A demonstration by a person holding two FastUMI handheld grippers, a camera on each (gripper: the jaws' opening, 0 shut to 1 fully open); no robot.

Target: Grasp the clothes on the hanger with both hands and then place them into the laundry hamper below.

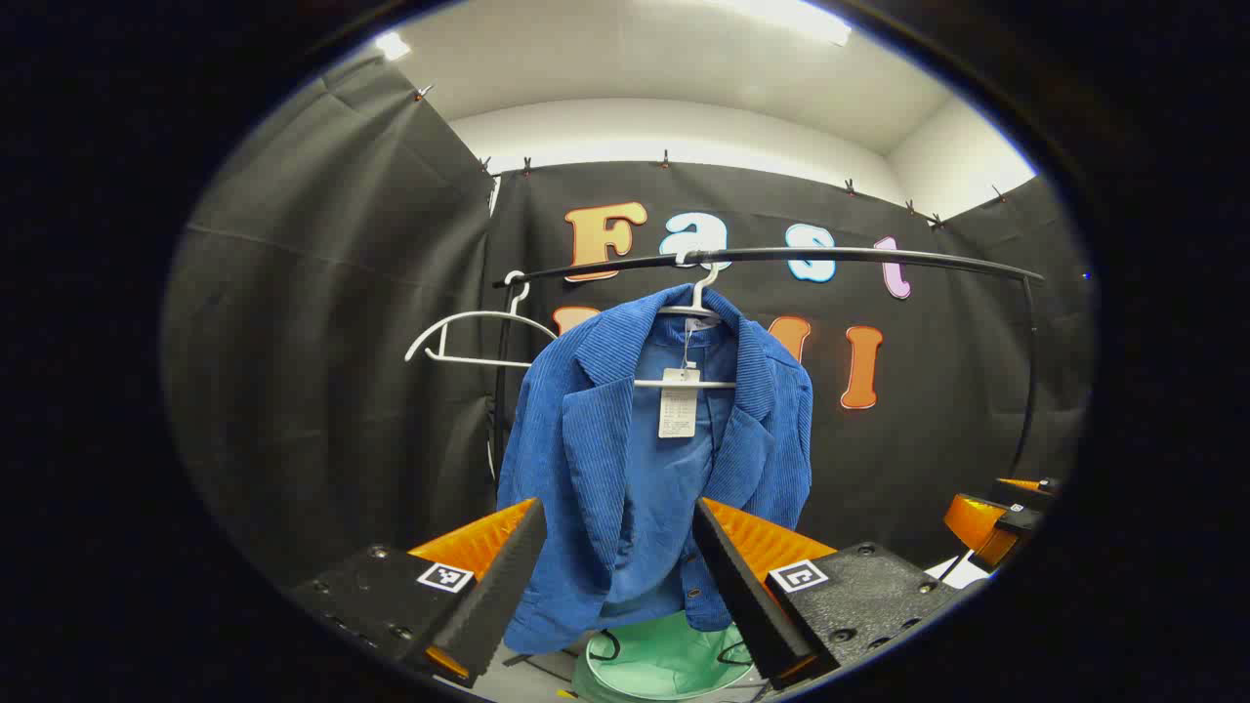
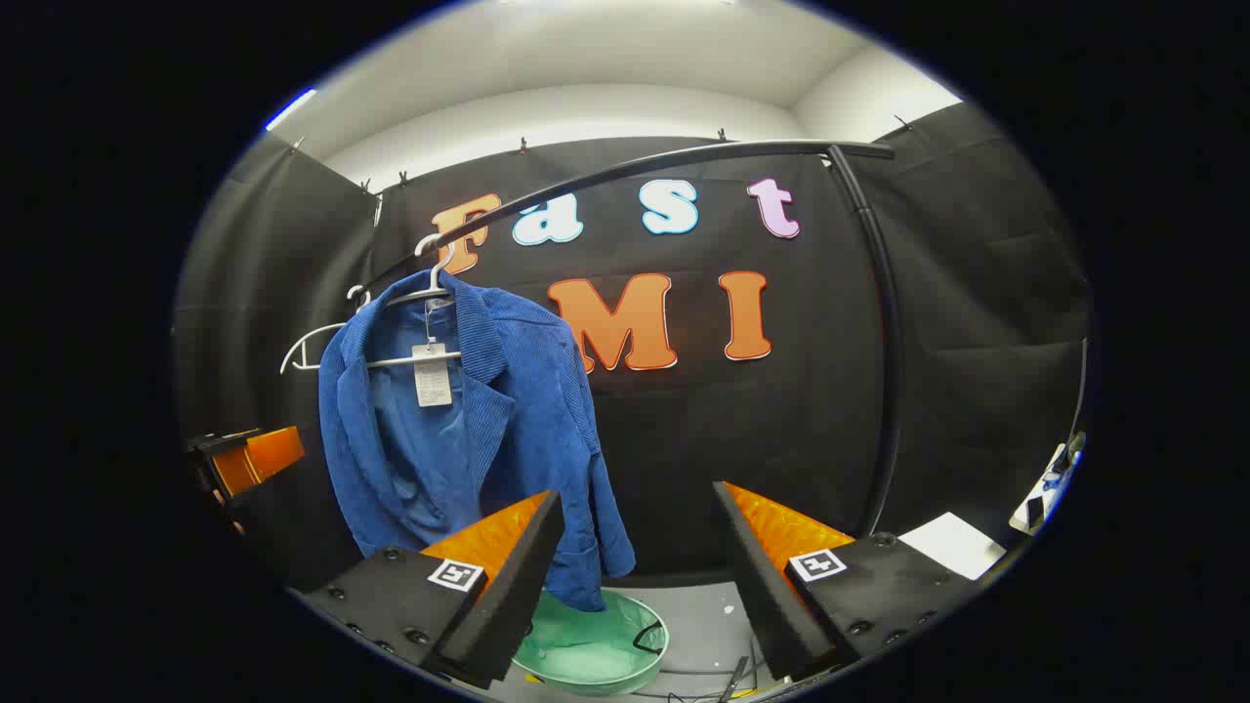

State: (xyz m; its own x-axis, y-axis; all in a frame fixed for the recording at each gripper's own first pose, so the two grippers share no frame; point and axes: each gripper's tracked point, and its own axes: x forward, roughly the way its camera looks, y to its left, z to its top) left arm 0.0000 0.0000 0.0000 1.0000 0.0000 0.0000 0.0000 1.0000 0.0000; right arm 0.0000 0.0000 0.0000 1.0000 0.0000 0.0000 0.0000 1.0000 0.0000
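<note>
Blue corduroy jacket [image 1: 654, 459], one item, hung on a white hanger [image 1: 695, 312] from a black rail [image 1: 781, 256] that runs across the far side of the booth. White tag [image 1: 679, 400] hangs at the collar opening. Front panels hang open; hem reaches down just above the hamper.

Laundry hamper [image 1: 664, 664], mint green, round, standing on the floor directly below the jacket; black loop handles at its rim.

Second white hanger [image 1: 469, 337], bare, on the rail to the left of the jacket.

Left gripper [image 1: 620, 566], orange and black with square markers on both fingers: jaws wide apart, holding nothing. In the left gripper view the jacket's lower half shows between the fingers, farther off, not touched.

Right gripper [image 2: 640, 561], same make: jaws wide apart, holding nothing. In the right gripper view the jacket [image 2: 469, 430] hangs to the left of the fingers, with the hamper [image 2: 596, 649] low between them; its sleeve edge drops behind the left finger.

Rail upright [image 2: 884, 371], black, curving down at the right in the right gripper view.

Other gripper, seen farther off at the right edge of the left gripper view [image 1: 996, 522] and at the left edge of the right gripper view [image 2: 244, 459].
</note>
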